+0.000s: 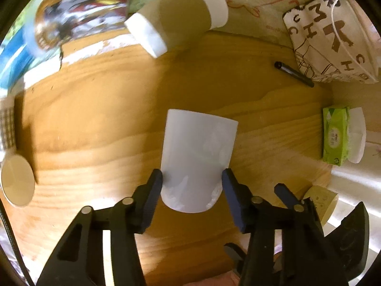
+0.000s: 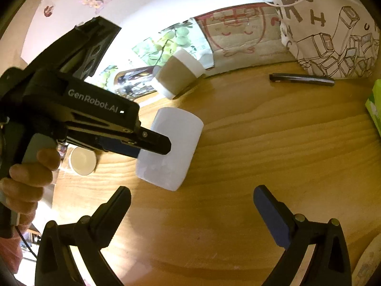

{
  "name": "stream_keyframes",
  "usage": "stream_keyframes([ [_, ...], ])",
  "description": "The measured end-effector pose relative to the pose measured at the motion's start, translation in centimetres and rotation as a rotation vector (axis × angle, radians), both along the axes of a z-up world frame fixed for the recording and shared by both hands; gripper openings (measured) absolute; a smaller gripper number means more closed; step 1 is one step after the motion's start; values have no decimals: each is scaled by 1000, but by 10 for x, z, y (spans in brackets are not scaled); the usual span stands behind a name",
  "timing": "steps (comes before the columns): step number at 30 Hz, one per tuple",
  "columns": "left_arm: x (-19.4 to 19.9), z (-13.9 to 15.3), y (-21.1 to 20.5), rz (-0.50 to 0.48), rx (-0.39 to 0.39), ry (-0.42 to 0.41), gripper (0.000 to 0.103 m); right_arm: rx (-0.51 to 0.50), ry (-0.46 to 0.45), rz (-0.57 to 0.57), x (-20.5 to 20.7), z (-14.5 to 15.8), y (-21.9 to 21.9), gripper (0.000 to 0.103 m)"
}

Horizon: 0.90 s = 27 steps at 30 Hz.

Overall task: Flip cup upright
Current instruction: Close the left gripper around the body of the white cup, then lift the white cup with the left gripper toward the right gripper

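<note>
Your left tongs (image 1: 192,176) pinch the white cup (image 1: 198,159) by its sides, near one end, and the cup is tilted over the wooden surface (image 1: 95,131). Only the right view shows your hand (image 2: 26,176) on the left handle and your right tongs (image 2: 191,199) spread wide with nothing between them, just beside the cup. Both views show a tan cup (image 1: 176,16) lying on its side and a pen (image 1: 294,74) by a printed bag (image 1: 333,40); only the left view shows the whole green tissue pack (image 1: 334,135).
</note>
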<state>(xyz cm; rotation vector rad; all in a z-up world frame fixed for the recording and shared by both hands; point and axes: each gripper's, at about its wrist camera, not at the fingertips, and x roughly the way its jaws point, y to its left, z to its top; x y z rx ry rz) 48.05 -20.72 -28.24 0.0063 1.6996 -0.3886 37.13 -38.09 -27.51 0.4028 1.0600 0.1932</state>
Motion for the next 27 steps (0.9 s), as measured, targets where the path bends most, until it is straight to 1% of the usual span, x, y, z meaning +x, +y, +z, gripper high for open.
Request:
stream_keyframes([
  [1,4,6,8,7,-16,-2,37,1,1,7,-2,1,0,103],
  [2,4,20,5,21,-37,1,31,-1,1,14,-4,2,1,103],
  [3,2,21,11,40,-55,12,29,-4,0,19,-6,3,1,103],
  [6,0,22,26,86,-83,24,29,-17,-15,29,-12,7,3,103],
  [8,2,24,29,100,-89,20,31,-37,-18,30,-15,8,4,103],
  [11,-4,26,9,109,-91,17,33,-56,-11,33,-19,7,4,103],
  [13,-6,24,-2,102,-80,15,42,-65,-3,35,-21,5,3,103],
  [16,-5,18,-13,89,-67,5,50,-84,2,35,-24,3,3,103],
  [18,-2,16,-18,79,-63,-2,53,-90,6,32,-25,2,2,103],
  [20,-1,15,-20,72,-72,-3,56,-90,15,29,-25,-1,0,103],
  [22,1,10,-24,65,-78,9,62,-91,30,28,-24,-4,0,103],
  [24,2,5,-28,67,-88,24,64,-88,43,27,-24,-8,0,103],
  [27,3,0,-33,70,-106,43,64,-81,60,30,-22,-12,0,103],
])
